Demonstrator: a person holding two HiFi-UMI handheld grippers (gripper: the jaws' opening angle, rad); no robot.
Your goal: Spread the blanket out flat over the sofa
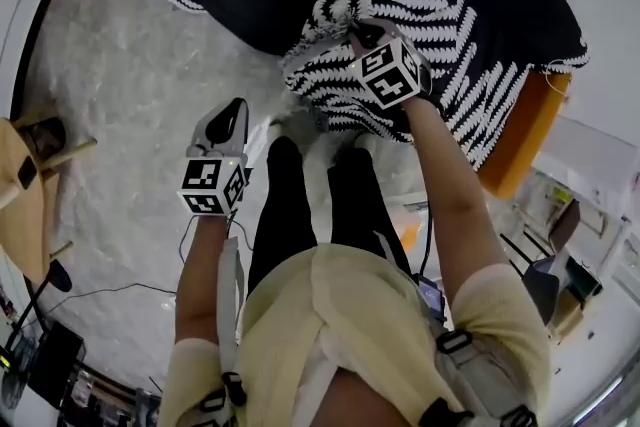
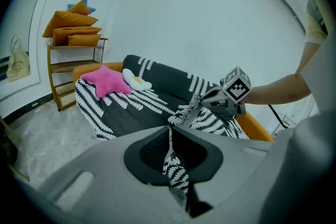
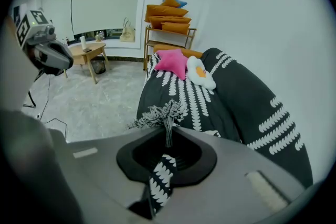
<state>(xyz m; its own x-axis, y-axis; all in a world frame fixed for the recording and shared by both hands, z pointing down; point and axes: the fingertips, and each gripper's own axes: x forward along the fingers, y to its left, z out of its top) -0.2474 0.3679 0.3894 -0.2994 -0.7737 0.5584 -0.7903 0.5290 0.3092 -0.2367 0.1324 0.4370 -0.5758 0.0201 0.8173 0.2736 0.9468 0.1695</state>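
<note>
A black blanket with white leaf stripes [image 1: 430, 5] covers the orange sofa [image 1: 520, 145]. Part of it is bunched and lifted near the front edge. My right gripper [image 1: 360, 33] is shut on that bunch, and a strip of the fabric [image 3: 160, 178] runs through its closed jaws with the fringe [image 3: 157, 115] just beyond. My left gripper [image 1: 236, 113] hangs lower and further left, over the floor. In the left gripper view its jaws [image 2: 169, 132] are shut on a thin fold of blanket [image 2: 176, 173] that leads up towards the right gripper [image 2: 203, 100].
A pink star cushion [image 2: 107, 81] and an egg-shaped cushion [image 2: 137, 81] lie on the sofa's far end. A shelf with orange cushions [image 2: 71, 34] stands beyond it. A round wooden table [image 1: 20, 195] is at the left. My legs [image 1: 300, 205] stand on the pale marbled floor [image 1: 130, 85].
</note>
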